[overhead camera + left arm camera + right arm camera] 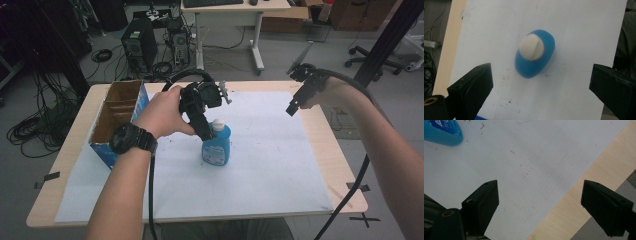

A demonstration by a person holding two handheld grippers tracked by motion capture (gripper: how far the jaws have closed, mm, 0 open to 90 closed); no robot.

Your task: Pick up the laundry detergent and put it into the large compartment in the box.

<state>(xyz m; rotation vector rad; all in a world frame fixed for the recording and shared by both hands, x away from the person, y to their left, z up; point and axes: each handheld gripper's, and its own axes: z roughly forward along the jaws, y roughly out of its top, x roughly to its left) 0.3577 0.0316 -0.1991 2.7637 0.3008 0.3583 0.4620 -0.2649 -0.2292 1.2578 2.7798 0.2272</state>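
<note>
left hand-held gripper [541,85]: jaws wide, empty | above blue bottle [534,53] | right hand-held gripper [540,205]: wide, empty

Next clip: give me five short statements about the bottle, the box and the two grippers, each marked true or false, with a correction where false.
1. The blue bottle stands upright on the white sheet. True.
2. The left gripper is clamped on the bottle's white cap. False: its jaws are open above the bottle, not touching it.
3. The cardboard box sits at the table's left side. True.
4. The right gripper holds the bottle. False: its jaws are open over bare sheet near the table edge.
5. The bottle lies inside the box. False: it stands on the sheet, right of the box.
</note>
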